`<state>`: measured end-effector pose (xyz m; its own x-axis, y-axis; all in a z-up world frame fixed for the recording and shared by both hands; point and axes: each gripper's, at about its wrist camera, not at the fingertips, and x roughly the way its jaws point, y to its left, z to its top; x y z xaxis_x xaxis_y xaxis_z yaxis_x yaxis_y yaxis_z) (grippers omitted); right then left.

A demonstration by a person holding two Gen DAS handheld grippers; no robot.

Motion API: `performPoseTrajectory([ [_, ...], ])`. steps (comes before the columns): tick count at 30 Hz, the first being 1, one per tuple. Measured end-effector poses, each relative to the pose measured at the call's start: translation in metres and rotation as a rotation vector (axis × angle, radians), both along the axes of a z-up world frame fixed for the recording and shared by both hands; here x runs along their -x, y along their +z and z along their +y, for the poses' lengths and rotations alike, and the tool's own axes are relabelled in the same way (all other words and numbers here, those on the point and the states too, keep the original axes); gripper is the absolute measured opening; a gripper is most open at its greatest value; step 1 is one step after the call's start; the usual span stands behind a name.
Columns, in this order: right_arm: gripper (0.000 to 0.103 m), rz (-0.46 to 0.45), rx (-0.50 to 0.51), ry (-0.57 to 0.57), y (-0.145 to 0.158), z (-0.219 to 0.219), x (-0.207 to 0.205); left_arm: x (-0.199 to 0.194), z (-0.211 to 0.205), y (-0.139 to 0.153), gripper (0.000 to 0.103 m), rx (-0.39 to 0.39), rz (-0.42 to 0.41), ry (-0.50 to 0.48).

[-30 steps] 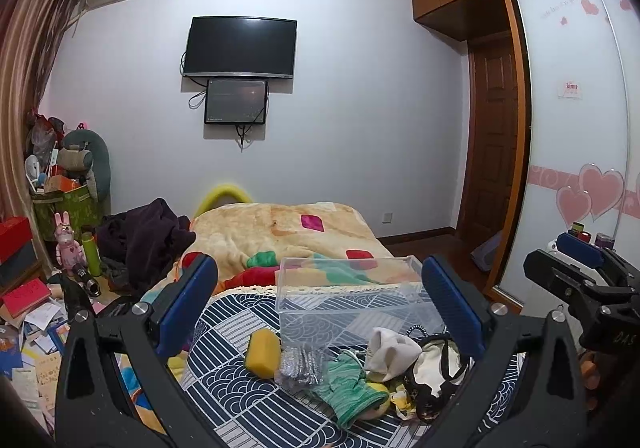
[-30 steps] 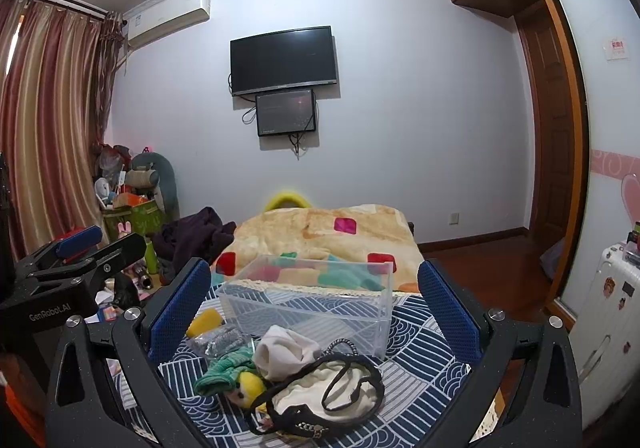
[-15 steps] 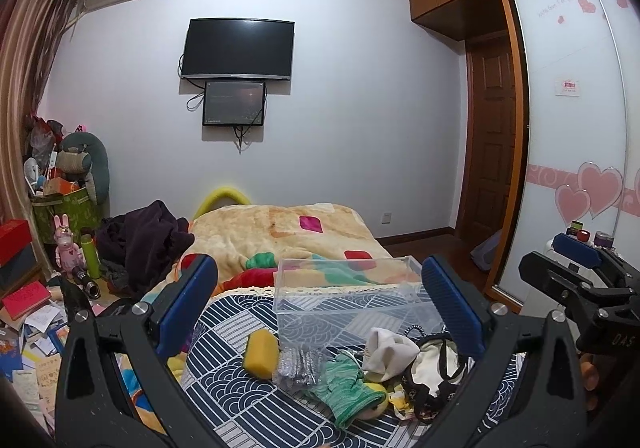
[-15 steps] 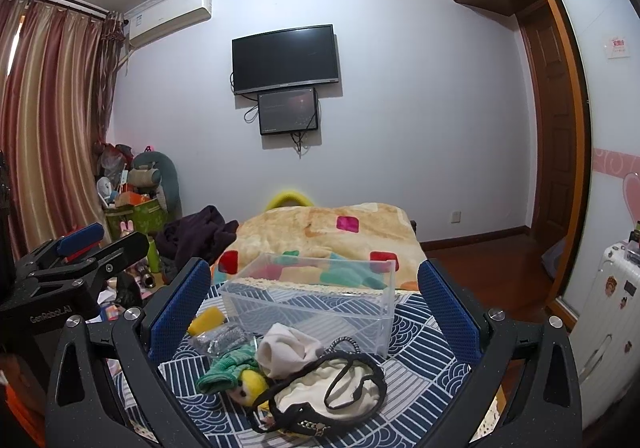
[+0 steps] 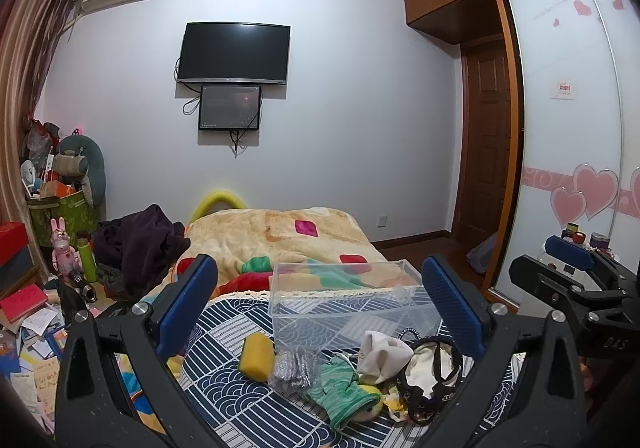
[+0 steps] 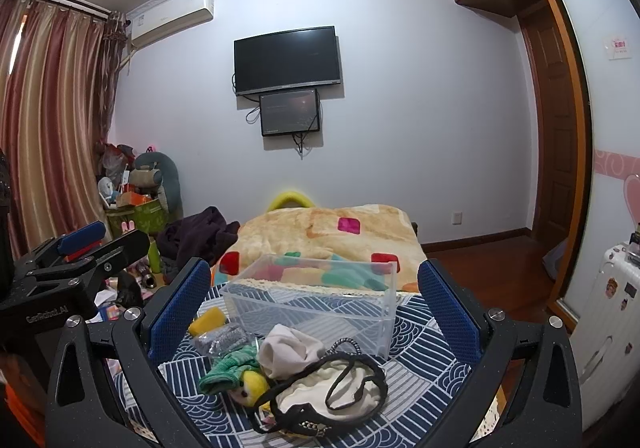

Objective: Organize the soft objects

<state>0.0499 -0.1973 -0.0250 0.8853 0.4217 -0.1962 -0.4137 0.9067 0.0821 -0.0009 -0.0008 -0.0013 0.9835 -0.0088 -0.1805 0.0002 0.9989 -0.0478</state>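
Observation:
A clear plastic box [image 5: 348, 304] [image 6: 316, 298] stands empty on the blue patterned cloth [image 5: 224, 400]. In front of it lie a yellow sponge [image 5: 257, 356] [image 6: 206, 321], a silver scrubber in a bag [image 5: 292, 364], a green glove [image 5: 340, 390] [image 6: 228, 368], a white cloth [image 5: 382, 352] [image 6: 288, 348] and a cream pouch with black straps [image 5: 430, 368] [image 6: 332, 396]. My left gripper [image 5: 318, 308] is open and empty, held above the pile. My right gripper [image 6: 314, 312] is open and empty too. It also shows at the right edge of the left wrist view [image 5: 568, 260].
An orange patchwork blanket [image 5: 280, 236] covers the bed behind the box. A dark garment [image 5: 140, 248] lies at its left. Boxes, papers and toys [image 5: 36, 288] clutter the floor at the left. A wardrobe [image 5: 568, 127] and a white suitcase [image 6: 608, 308] stand at the right.
Both grippers stay open and nearly still; the views have drifted only slightly. The objects on the cloth have not moved.

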Motion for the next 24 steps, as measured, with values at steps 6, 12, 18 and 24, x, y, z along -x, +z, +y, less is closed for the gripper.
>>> performPoseTrajectory([
  [6,0.103,0.007,-0.003,0.008,0.0013,0.0001,-0.0020,0.0005,0.0003,0.0001,0.103,-0.003,-0.001,0.001],
  [12,0.103,0.006,-0.004,0.009,0.0017,-0.0001,-0.0019,0.0008,-0.0004,-0.0002,0.103,-0.002,0.000,0.002],
  [18,0.103,0.003,-0.010,0.010,0.0024,-0.0008,-0.0020,0.0006,-0.0003,-0.0005,0.103,0.000,0.001,0.004],
  [24,0.103,0.005,-0.007,0.011,0.0022,0.0004,-0.0031,-0.0022,0.0023,-0.0016,0.103,0.012,0.010,0.001],
])
